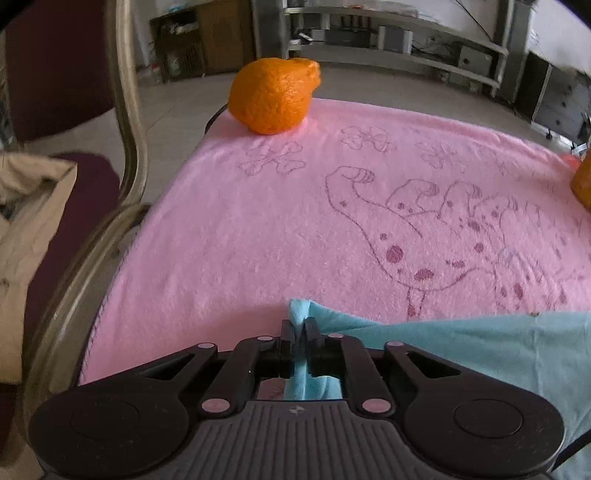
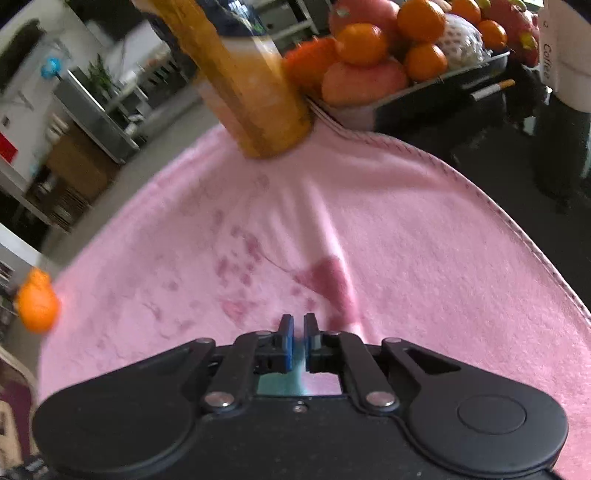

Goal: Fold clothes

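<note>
R claw (image 2: 299,325) grip: cloth (image 2: 297,384) mostly hidden

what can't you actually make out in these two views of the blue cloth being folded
- Blue cloth, left wrist view: its full shape is cut off by the right and bottom edges.
- Blue cloth in the right wrist view: only a sliver shows between the jaws of the right gripper; the gripper body hides the rest.
- Jar, right wrist view: motion blur hides any label, and its top is cut off.

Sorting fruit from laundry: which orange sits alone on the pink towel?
The bumpy orange at the towel's far left corner; the other oranges are piled in the tray.
</note>
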A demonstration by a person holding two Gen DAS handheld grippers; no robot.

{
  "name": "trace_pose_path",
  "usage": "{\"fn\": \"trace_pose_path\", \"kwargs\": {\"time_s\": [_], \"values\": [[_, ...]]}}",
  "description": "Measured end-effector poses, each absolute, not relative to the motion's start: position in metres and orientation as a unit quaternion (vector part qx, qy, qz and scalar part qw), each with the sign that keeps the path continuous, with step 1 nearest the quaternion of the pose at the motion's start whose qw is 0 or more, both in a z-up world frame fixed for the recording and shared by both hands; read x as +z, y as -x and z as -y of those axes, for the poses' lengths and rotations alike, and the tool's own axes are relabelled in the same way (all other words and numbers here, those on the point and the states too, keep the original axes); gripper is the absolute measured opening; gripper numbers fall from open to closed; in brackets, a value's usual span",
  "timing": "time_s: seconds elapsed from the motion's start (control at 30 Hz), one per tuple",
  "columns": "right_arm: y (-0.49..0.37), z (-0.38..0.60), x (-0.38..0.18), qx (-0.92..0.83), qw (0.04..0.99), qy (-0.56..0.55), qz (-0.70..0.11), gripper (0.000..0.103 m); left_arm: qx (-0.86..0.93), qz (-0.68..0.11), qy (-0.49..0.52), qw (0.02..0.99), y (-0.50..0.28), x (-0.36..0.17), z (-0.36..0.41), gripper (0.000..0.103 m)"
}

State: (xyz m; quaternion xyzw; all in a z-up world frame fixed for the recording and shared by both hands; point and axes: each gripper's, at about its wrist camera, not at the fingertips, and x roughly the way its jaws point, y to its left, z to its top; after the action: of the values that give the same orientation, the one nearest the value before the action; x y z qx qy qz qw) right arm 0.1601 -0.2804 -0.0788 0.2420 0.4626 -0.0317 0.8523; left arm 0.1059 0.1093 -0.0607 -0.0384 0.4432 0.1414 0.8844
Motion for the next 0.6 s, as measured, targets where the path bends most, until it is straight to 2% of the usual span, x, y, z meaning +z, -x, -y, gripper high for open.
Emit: {"fn": "trace_pose_path", "kwargs": {"time_s": [0.03, 0.07, 0.13, 0.2, 0.4, 0.6], "values": [[-0.159, 0.283, -0.079, -0.039, 0.853, -0.244, -0.460, 0.009, 0.143, -0.443, 0.032, 0.885, -0.106, -0.060, -0.109, 0.021], [-0.157, 0.287, -0.076, -0.048, 0.854, -0.248, -0.455, 0.016, 0.145, -0.443, 0.032, 0.884, -0.104, -0.058, -0.111, 0.025], [-0.151, 0.296, -0.069, -0.061, 0.857, -0.256, -0.443, 0.023, 0.154, -0.434, 0.057, 0.886, -0.097, -0.049, -0.120, 0.026], [-0.143, 0.304, -0.061, -0.068, 0.861, -0.262, -0.431, 0.026, 0.164, -0.423, 0.082, 0.887, -0.090, -0.039, -0.130, 0.026], [-0.110, 0.332, -0.042, -0.015, 0.823, -0.401, -0.402, 0.032, 0.157, -0.399, 0.095, 0.898, -0.054, -0.006, -0.132, 0.025], [-0.074, 0.324, -0.011, 0.062, 0.829, -0.416, -0.368, 0.042, 0.093, -0.391, 0.113, 0.909, -0.017, 0.009, -0.109, 0.025]]}}
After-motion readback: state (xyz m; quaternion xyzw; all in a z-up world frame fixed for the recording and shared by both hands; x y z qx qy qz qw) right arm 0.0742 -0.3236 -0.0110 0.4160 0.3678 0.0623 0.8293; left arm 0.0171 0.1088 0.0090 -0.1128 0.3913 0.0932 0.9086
